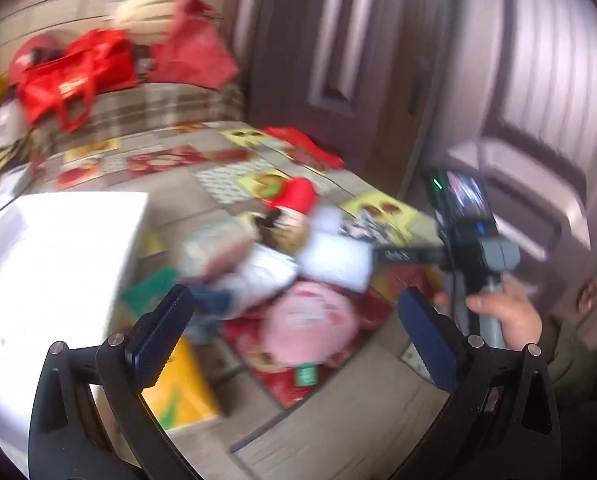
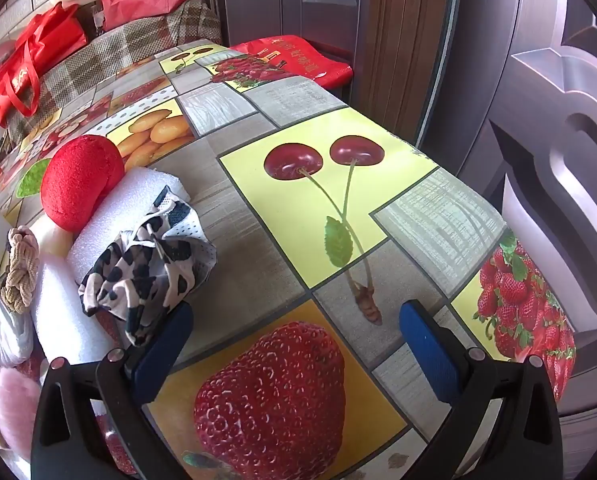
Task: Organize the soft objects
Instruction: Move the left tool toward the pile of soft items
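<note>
A heap of soft things lies on the fruit-print tablecloth (image 2: pixel 338 184). It holds a red plush (image 2: pixel 80 178), a white foam sheet (image 2: pixel 98 236), a black-and-white spotted cloth (image 2: pixel 150 264), a knotted beige rope (image 2: pixel 20 268) and a pink fluffy piece (image 2: pixel 14 404). My right gripper (image 2: pixel 296 320) is open over bare cloth just right of the spotted cloth, with nothing between its fingers. In the blurred left wrist view my left gripper (image 1: pixel 296 312) is open above the pink piece (image 1: pixel 306 320) and the red plush (image 1: pixel 298 196). It holds nothing.
A white box (image 1: pixel 58 260) stands left of the heap, with a yellow carton (image 1: pixel 178 384) beside it. Red bags (image 2: pixel 22 68) rest on a plaid cover at the back, and another red bag (image 2: pixel 298 60) lies at the far table edge. Dark doors (image 2: pixel 538 160) lie beyond the table's right edge. A hand (image 1: pixel 506 316) holds the other tool.
</note>
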Action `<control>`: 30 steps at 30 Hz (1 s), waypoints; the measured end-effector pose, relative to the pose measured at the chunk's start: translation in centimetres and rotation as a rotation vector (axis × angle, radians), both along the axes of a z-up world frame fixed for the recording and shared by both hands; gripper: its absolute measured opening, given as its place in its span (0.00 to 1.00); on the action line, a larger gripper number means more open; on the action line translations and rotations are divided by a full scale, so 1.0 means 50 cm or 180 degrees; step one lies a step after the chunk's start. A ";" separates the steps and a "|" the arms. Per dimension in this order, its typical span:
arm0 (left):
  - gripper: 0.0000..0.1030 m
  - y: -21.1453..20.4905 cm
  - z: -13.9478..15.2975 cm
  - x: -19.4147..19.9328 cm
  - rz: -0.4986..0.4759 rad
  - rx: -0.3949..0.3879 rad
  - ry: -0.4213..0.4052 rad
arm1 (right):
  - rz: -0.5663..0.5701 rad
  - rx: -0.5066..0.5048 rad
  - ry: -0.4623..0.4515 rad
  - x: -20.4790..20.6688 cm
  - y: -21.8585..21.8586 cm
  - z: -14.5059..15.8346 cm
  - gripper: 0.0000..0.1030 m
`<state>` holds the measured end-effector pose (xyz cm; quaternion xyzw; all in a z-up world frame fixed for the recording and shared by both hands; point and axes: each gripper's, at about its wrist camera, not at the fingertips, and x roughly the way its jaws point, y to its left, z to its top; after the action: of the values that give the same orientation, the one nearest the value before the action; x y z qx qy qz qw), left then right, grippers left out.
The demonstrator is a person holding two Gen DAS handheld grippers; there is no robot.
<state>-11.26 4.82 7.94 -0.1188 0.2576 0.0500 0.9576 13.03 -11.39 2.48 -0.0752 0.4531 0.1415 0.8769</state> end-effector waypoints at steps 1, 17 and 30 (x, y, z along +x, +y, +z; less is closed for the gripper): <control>1.00 0.023 0.001 -0.007 0.0146 -0.0049 0.0022 | 0.0000 0.0000 0.0004 0.000 0.000 0.000 1.00; 1.00 0.032 -0.091 0.023 0.0360 0.0182 0.0840 | 0.0000 -0.0002 -0.0005 0.000 0.000 0.000 1.00; 1.00 0.004 -0.098 0.013 0.0002 0.0044 0.0927 | 0.0000 0.0002 -0.0004 0.000 0.000 0.000 1.00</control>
<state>-10.59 5.00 3.01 -0.1038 0.3935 0.0688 0.9109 13.03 -11.39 2.48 -0.0750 0.4525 0.1417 0.8772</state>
